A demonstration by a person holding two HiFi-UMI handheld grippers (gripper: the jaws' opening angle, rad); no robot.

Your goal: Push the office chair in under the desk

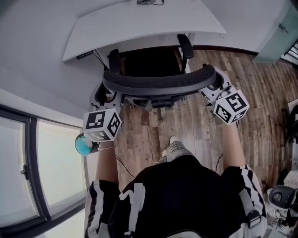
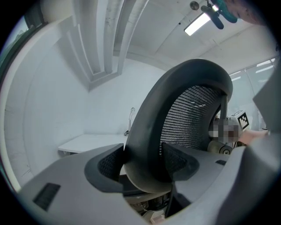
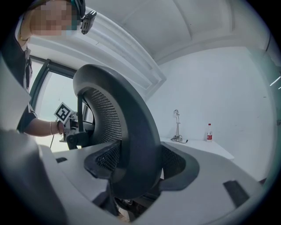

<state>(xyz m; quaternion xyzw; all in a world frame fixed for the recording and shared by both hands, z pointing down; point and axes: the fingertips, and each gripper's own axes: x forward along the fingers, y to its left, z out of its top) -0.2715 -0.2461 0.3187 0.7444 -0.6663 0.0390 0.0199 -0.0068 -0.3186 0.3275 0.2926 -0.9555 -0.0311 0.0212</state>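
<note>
The black mesh office chair (image 1: 158, 83) faces the white desk (image 1: 139, 25), its seat partly beneath the desktop and its curved backrest rim toward me. My left gripper (image 1: 104, 94) is shut on the left end of that rim, my right gripper (image 1: 215, 88) on the right end. In the left gripper view the thick backrest frame (image 2: 149, 132) sits between the jaws of the left gripper (image 2: 142, 166). The right gripper view shows the same frame (image 3: 131, 136) clamped in the right gripper (image 3: 134, 166).
A wall and a window (image 1: 28, 176) run along the left. Wooden floor (image 1: 260, 93) spreads to the right, with dark equipment (image 1: 281, 195) at the lower right. A cable (image 1: 150, 2) lies on the desk, and a small bottle (image 3: 209, 132) stands there. My foot (image 1: 177, 148) is behind the chair.
</note>
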